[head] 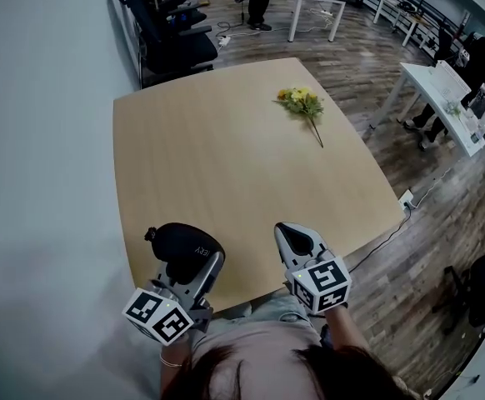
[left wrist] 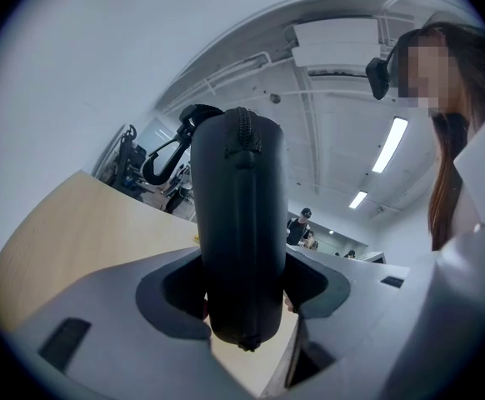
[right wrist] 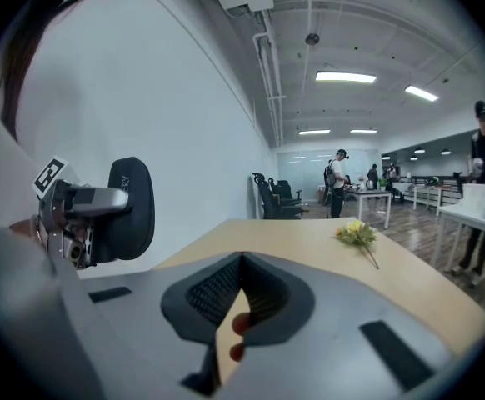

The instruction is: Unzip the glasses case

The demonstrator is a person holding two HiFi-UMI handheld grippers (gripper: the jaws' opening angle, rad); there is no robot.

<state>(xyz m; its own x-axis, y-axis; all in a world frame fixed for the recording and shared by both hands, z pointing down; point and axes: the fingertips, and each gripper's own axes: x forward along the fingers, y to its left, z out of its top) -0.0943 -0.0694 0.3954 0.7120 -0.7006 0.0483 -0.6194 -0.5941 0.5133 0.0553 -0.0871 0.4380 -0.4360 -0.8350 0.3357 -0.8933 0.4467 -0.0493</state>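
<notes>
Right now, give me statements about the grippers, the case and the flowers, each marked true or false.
1. The left gripper grips the glasses case. True.
2. The right gripper's fingers stand wide apart. False: the right gripper has its fingers shut, nothing between them.
3. The flowers lie on the table. True.
4. The glasses case lies flat on the table. False: it is held up off it.

1. The glasses case [left wrist: 241, 223] in my left gripper [head: 186, 261] is black, with pale lettering on one side.
2. That one and my right gripper [right wrist: 241, 261] are grey with black pads.
3. Their marker cubes [head: 157, 315] are white with black squares.
4. Ahead of both, the table [head: 226, 157] is pale tan.
5. Beyond my right gripper, the flowers [head: 301, 101] are yellow with green stems.
</notes>
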